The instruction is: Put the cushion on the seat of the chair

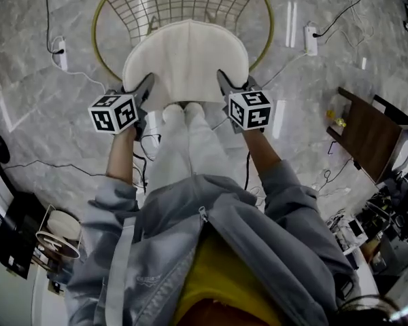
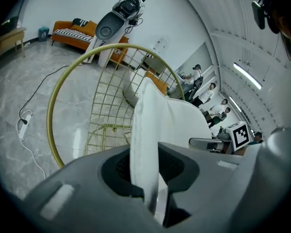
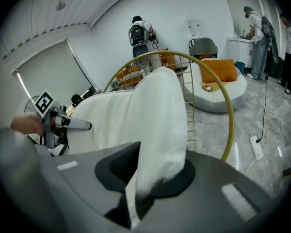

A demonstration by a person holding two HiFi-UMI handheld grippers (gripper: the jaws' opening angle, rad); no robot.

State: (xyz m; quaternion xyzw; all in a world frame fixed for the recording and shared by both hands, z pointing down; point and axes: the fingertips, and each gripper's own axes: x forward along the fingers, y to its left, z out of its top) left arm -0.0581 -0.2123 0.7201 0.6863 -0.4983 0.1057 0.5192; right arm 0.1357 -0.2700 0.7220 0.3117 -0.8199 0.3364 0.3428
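White cushion (image 1: 185,63), gold wire chair (image 1: 183,2)

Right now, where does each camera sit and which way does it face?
Head view: on the person's head, steeply down at cushion, chair, forearms, legs, left gripper, right gripper.
Left gripper view: on the left gripper, along jaws clamped on the cushion.
Right gripper view: likewise on the right gripper.
Shared: cushion and chair.

The grey marble floor (image 1: 41,128) bears the gold wire chair (image 1: 190,2) and white power strips (image 1: 311,38).
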